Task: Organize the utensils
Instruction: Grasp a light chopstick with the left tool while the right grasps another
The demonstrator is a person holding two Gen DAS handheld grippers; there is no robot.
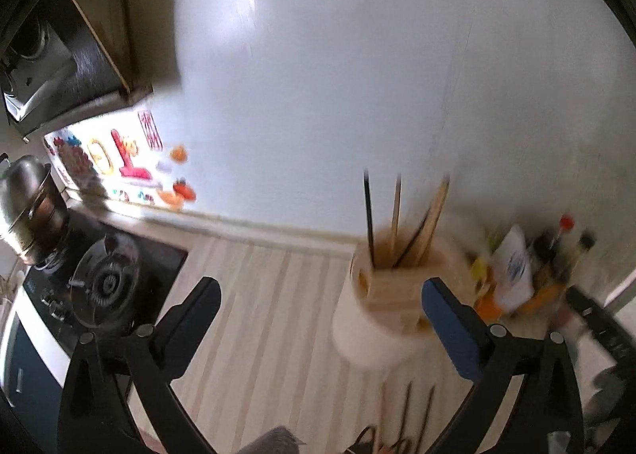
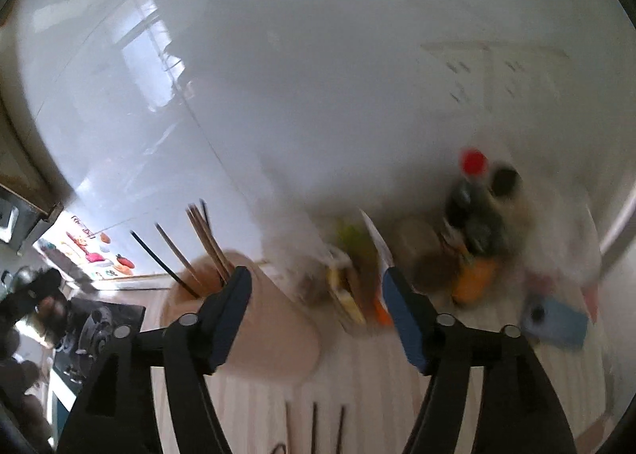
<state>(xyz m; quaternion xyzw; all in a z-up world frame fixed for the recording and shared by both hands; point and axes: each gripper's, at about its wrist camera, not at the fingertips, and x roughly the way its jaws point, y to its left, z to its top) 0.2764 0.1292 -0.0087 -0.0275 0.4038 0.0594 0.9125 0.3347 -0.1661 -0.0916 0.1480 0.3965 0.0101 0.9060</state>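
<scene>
A pale cylindrical utensil holder (image 1: 377,319) stands near the counter's back edge, holding upright chopsticks (image 1: 397,211), dark and wooden. Loose chopsticks (image 2: 314,428), seemingly three, lie toward the front edge.

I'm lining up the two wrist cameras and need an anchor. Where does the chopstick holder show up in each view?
Left wrist view: the chopstick holder stands right of centre on the striped counter, just inside the right finger of the open left tongs.
Right wrist view: the holder sits lower left, partly behind the left finger of the open right tongs.
Shared landmark: the red-capped bottle, to the holder's right in both.
</scene>
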